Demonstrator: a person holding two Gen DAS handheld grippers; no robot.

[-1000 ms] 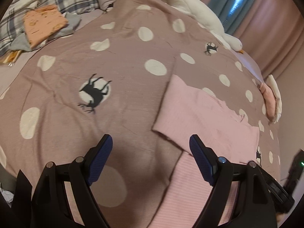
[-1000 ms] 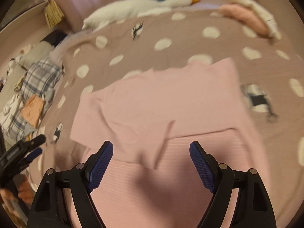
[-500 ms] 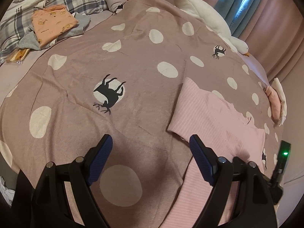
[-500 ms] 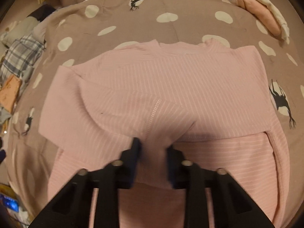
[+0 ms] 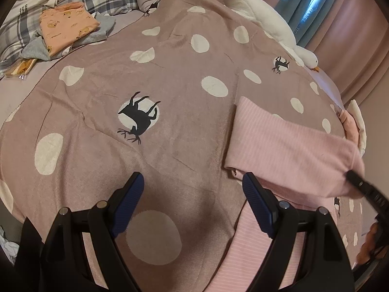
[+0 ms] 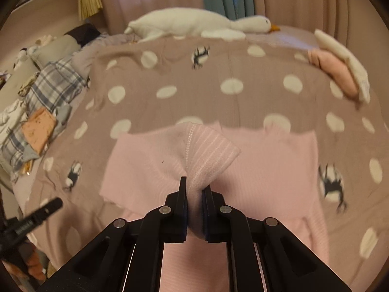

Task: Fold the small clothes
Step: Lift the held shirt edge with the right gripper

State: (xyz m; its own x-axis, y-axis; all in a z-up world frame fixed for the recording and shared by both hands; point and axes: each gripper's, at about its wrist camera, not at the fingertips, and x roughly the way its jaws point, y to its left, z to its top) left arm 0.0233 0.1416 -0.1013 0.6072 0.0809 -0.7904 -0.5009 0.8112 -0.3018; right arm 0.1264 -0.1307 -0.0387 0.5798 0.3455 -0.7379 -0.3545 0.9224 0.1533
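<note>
Lying on the spotted blanket (image 5: 170,56) is one pink top (image 6: 267,165), partly folded over itself. The right gripper (image 6: 195,194) has its two jaws pinched tight on a bunched-up bit of the top. The left gripper (image 5: 192,194) has its two jaws wide apart above the blanket, holding nothing. One white toy goose (image 6: 194,24) lies at the far edge. Two deer pictures, maybe more, show in the blurry right wrist view.
</note>
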